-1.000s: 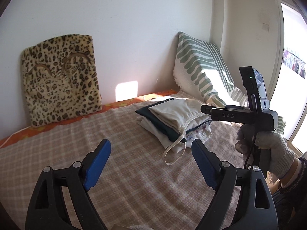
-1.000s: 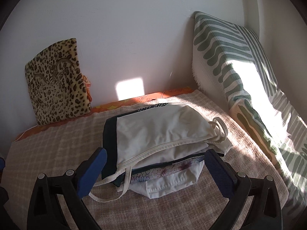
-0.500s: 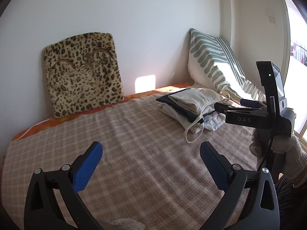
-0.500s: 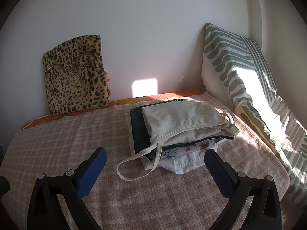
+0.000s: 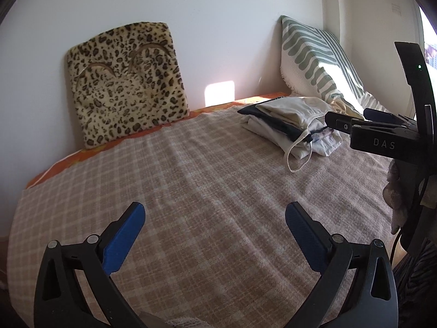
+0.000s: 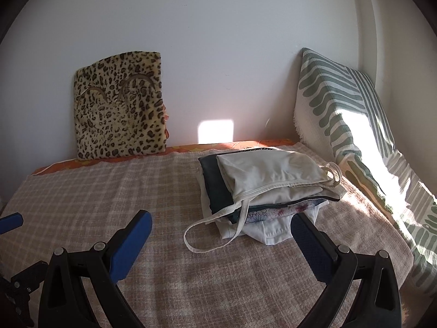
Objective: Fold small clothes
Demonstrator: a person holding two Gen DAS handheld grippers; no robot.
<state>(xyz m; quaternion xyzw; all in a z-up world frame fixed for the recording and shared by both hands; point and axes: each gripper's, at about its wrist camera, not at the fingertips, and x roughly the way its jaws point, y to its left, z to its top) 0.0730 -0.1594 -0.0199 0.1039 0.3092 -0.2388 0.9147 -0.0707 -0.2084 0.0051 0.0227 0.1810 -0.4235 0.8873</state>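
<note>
Checked blanket (image 6: 109, 191) bears folded clothes stack (image 6: 267, 180); left tool (image 5: 215, 218), right tool (image 6: 221, 229) both released, empty

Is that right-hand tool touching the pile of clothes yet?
Apart. In the right wrist view the right tool stands open, its pads short of the clothes pile; only the loose white strap lies between them.

Both claws have drawn back from the stack of folded clothes (image 6: 269, 188), which now sits farther off and smaller in each wrist view. The left claw (image 5: 214, 227) has just been opening wider, with nothing between its blue pads, only the checked blanket (image 5: 191, 191) beyond. The right claw (image 5: 352, 121) has shifted towards the right edge of the left view, apparently lower.
</note>
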